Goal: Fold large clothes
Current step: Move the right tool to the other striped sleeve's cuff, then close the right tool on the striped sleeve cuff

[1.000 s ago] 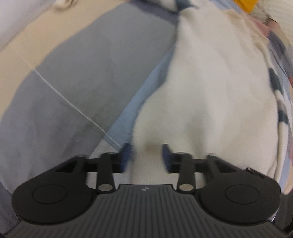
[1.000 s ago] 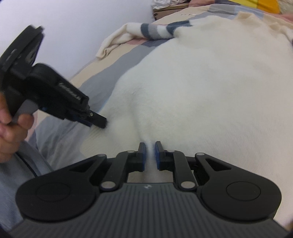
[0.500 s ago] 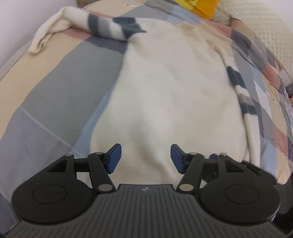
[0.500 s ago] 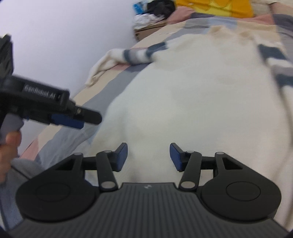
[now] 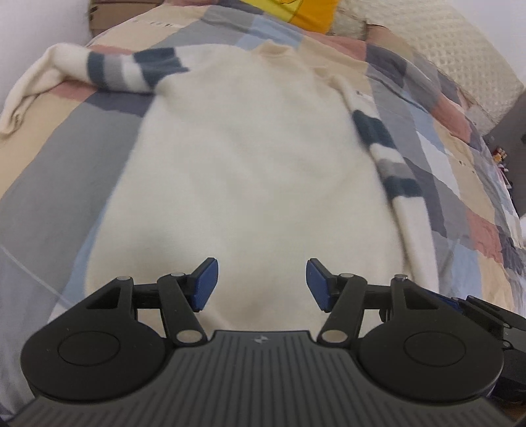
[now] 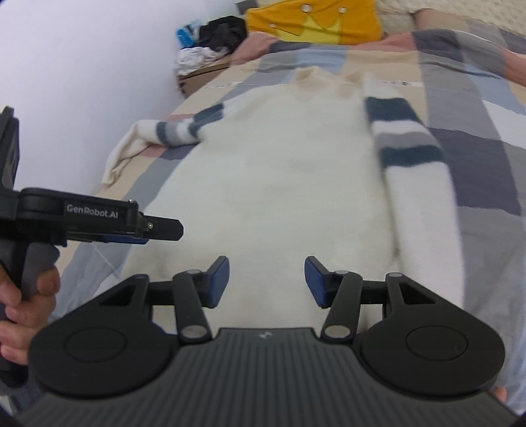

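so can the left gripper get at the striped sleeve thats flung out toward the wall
Probably yes. The left gripper is open and empty above the sweater, and the striped sleeve lies flat on the patchwork bedspread on its side, with nothing on or over it. It is a stretch up the bed.

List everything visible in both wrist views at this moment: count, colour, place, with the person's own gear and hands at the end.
sweater: one, cream with blue and grey striped sleeves, spread flat on the bed, neck at the far end
left sleeve: stretched out sideways toward the wall
right sleeve: lying along the body's edge
bedcover: one, patchwork of grey, beige, blue and pink, under the sweater
pillow: one, yellow with a crown, at the head of the bed
cardboard box: one, brown, by the wall, with dark and white items on top
left gripper: black, blue pads, open, nothing between them
right gripper: same, open after just opening, empty
hand: holding the left gripper's handle
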Available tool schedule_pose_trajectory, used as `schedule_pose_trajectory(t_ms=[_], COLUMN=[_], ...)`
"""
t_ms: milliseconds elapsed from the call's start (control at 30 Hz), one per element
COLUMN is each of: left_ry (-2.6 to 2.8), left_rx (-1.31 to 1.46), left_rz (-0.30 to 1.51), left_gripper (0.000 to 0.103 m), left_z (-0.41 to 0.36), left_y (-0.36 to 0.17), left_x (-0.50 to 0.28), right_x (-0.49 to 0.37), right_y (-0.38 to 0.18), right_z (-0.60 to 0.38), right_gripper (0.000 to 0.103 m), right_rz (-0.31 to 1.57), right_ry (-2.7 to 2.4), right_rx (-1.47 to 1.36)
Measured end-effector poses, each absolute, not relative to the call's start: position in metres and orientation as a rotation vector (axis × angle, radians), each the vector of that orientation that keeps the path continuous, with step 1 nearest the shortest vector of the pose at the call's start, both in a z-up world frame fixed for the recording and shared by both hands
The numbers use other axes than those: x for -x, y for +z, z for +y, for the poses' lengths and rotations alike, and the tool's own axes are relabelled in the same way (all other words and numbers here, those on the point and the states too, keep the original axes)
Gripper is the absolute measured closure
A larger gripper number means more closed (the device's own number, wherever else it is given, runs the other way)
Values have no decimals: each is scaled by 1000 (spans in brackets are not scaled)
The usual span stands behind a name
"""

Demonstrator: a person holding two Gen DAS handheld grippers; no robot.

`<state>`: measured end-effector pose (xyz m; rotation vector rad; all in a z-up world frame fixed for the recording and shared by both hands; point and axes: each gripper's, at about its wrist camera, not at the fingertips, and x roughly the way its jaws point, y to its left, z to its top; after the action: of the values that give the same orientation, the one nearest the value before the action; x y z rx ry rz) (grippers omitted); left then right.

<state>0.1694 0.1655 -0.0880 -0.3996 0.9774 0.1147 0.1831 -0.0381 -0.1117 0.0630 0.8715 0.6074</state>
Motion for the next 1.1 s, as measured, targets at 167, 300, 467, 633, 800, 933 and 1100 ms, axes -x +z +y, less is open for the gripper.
schedule_pose_trajectory(t_ms=[167, 300, 467, 633, 800, 933, 1100], left_ry=[99, 78, 110, 95, 77, 70, 66], left_rx=[443, 480, 319, 286, 289, 297, 306], left_rz=[962, 956, 925, 929, 920, 917, 904], left_gripper=[38, 38, 38, 38, 38, 38, 38], left_z=[147, 131, 114, 116, 121, 120, 120], left_y=[-103, -121, -145, -163, -167, -170, -167], left_x=[-188, -205, -218, -227, -225, -222, -219], right_x=[-194, -208, -217, -228, -251, -268, -276], right_y=[-128, -146, -155, -157, -160, -165, -174], right_z=[-50, -64, -78, -88, -95, -94, -99], right_gripper=[50, 50, 50, 50, 50, 49, 49], right_rz=[938, 956, 926, 883, 893, 912, 1002], right_ry=[469, 328, 203, 142, 114, 88, 81], right_rx=[-67, -78, -95, -140, -152, -104, -138])
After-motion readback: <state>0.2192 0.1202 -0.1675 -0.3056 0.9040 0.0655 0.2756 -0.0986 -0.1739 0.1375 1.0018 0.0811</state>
